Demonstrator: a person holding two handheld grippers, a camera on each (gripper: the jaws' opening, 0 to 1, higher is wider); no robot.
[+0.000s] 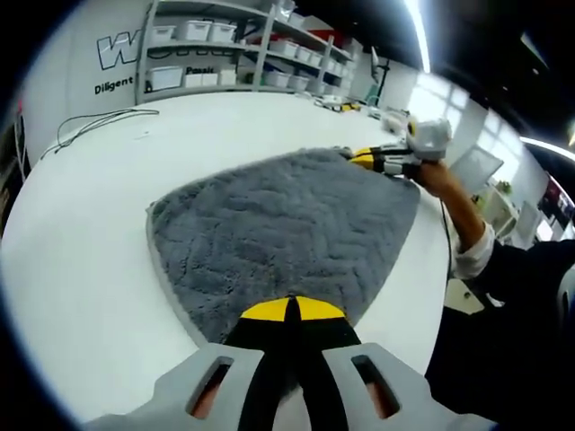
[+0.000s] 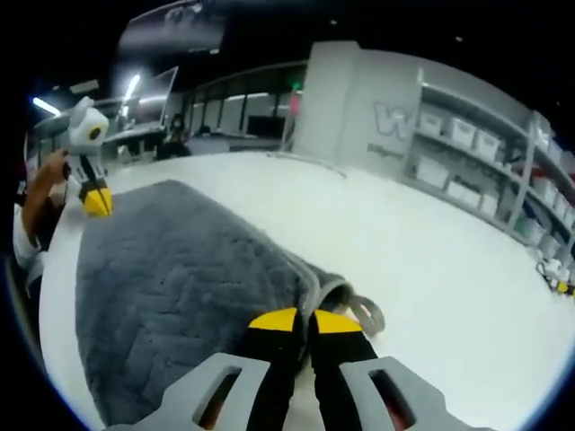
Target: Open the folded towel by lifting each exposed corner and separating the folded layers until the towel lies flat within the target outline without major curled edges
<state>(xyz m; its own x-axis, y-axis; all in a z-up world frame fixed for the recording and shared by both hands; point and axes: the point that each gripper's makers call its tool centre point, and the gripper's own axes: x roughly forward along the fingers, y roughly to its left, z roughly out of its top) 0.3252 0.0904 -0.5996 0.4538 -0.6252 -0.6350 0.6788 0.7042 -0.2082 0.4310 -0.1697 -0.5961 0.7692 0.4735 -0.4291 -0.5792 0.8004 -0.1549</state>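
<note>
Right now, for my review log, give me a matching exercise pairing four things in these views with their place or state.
Things:
1. left gripper
2. right gripper
3. grey towel
4. storage shelves

Places or states:
A. against the wall beyond the table
B. shut on the towel's edge, opposite the side with the curl
C. spread on the white table, one edge still curled
D. shut at the curled, rolled edge

Pairs: 1-B, 2-D, 3-C, 4-A
</note>
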